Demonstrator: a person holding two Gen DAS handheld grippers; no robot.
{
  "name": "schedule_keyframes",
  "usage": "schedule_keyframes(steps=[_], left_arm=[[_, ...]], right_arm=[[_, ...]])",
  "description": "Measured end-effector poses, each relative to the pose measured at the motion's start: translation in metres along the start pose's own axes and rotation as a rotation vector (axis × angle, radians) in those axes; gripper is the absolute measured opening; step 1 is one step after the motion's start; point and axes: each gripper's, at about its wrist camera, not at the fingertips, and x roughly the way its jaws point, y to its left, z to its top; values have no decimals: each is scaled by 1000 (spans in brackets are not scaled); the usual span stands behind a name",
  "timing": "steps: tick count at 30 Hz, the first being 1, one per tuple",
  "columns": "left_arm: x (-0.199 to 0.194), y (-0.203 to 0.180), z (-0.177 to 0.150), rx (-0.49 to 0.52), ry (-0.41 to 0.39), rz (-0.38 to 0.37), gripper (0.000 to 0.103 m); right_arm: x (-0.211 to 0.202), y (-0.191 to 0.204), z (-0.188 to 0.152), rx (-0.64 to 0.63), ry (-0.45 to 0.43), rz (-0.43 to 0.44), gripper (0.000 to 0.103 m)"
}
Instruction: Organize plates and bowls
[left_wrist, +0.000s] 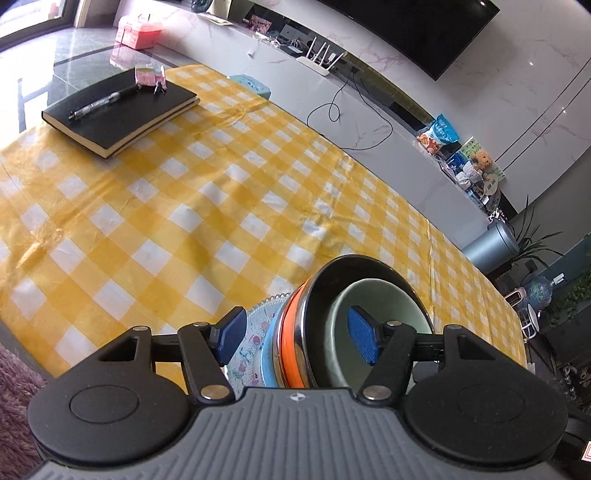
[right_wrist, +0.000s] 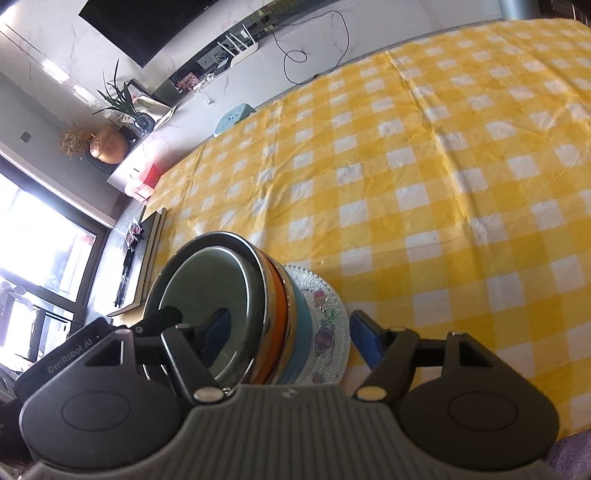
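Note:
A stack of dishes stands at the near edge of the table. From the bottom up it is a patterned glass plate (left_wrist: 255, 325) (right_wrist: 328, 317), a blue plate (left_wrist: 267, 354) (right_wrist: 304, 321), an orange-banded bowl (left_wrist: 290, 343) (right_wrist: 279, 295), a steel bowl (left_wrist: 354, 266) (right_wrist: 258, 280) and a green bowl (left_wrist: 391, 295) (right_wrist: 199, 280) nested inside. My left gripper (left_wrist: 298, 338) straddles the stack's wall, one pad outside the plates and one inside the green bowl, open with no pad pressing. From the opposite side my right gripper (right_wrist: 291, 334) straddles it the same way, open, with a gap beside the glass plate.
The yellow-and-white checked tablecloth (left_wrist: 184, 206) (right_wrist: 424, 177) stretches beyond the stack. A black notebook (left_wrist: 118, 107) with a pen and sticky notes lies at the far left corner. A purple rug (left_wrist: 14, 376) lies below the near edge. A marble TV cabinet runs behind the table.

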Motion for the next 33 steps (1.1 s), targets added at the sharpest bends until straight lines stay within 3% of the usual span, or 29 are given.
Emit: schedule_keyframes(steps=[4,11,15,17,20,22,27,30,33], left_arm=[[-26,-15,-6,117,-78,-10,74],[-80,-47,-39,447,-246,4,74],[-103,-55,-67,608,-360,103,74],[-109,-59,-80,680,-388,152,74],[-111,-58,-94,691,-349,154,76],[-108,-57,-100,667,-294,165,83],[-98,-49,-108,635,-192,182,85],[-95,-40,-112,589,-151,183,87],[-93,-37,-118,601,-142,195,87]], right_arm=[[-27,8,-9,-79,-98,-33,70],[-76,23,-43,-247,-335,-76,70],[-96,29,-70,-364,-439,-88,71],[-100,29,-78,-400,-435,-93,71],[-104,25,-89,-410,-400,-88,71],[-106,24,-98,-410,-381,-106,71],[-108,27,-117,-457,-334,-151,71],[-105,27,-130,-460,-313,-200,83],[-102,23,-136,-436,-292,-236,85]])
